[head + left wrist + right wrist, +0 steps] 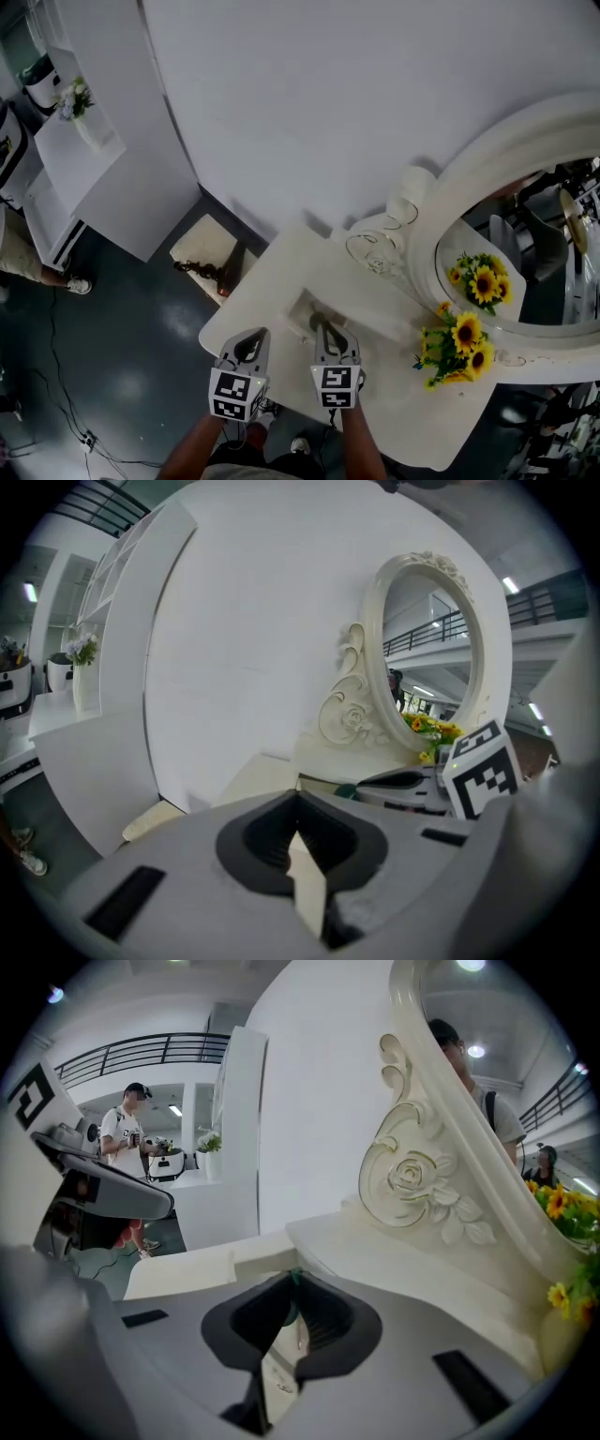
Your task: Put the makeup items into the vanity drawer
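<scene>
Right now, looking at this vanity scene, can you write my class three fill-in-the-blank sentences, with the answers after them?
1. The yellow flowers on the vanity table are ___.
2. The mirror frame is ___ in colour.
3. The right tool, shut on a small green item, points into the open ___.
Missing words: sunflowers; white; drawer.

vanity table (281, 267) before me, mirror (487, 164) at its right rear, sunflowers (457, 345) before mirror, my right gripper (322, 326) over the drawer (298, 307), makeup item (292, 1282) in its jaws, left gripper (251, 343) beside it
</scene>
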`<state>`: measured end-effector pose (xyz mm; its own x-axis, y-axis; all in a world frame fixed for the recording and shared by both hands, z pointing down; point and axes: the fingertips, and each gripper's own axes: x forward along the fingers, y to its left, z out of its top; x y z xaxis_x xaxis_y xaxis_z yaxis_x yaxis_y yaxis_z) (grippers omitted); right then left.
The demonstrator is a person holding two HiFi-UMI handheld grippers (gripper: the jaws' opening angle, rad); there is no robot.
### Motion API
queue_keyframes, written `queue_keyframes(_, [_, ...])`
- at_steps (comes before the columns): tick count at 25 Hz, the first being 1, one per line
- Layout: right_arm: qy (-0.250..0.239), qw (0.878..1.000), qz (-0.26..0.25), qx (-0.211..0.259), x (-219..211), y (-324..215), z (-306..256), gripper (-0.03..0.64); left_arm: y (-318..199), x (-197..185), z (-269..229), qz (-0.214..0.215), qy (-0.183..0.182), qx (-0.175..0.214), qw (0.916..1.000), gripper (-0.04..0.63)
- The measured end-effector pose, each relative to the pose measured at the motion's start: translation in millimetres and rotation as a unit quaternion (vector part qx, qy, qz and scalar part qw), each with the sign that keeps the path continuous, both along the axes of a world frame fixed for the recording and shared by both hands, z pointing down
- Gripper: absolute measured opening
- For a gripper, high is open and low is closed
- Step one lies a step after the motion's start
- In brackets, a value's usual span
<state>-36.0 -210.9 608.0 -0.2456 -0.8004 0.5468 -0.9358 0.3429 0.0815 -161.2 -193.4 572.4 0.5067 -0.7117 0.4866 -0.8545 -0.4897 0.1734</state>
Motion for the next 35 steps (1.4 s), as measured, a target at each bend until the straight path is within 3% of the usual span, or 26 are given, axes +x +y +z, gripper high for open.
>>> queue_keyframes(1, [-0.003,1.000,-0.003,-0.001,-1.8,0.1,0.5,0.034,0.3,-0.7,0.1,0.000,0.000,0.000,1.0000,0.000])
queue_keyframes(4, [-0.013,1.000,-0.014,-0.009,-6.7,0.2,2.7,0.134,0.3,-1.7,0.2,0.000,0.000,-0.001,1.0000,0.000])
queue_keyframes(6, [-0.018,1.000,-0.014,-0.014,-7.1,-0.3,4.5,0.153,0.0,-1.9,0.4,0.000,0.001,-0.001,1.0000,0.000])
queue_keyframes(17, [-0.021,1.000,-0.001,0.011,0.9,4.8,-23.7,0.155,2.8,4.3,-23.8,0.007,0.003,0.022,0.9997,0.000])
queue_keyframes(26, [-0.030,0.996,0.021,0.082,25.1,38.2,-105.1,0.153,21.7,32.3,-86.0,0.031,0.014,0.075,0.9966,0.000])
queue_keyframes(35, [-0.039,0.982,0.093,0.163,91.0,106.6,-180.7,0.119,65.0,93.1,-149.3,0.091,0.025,0.139,0.9858,0.000])
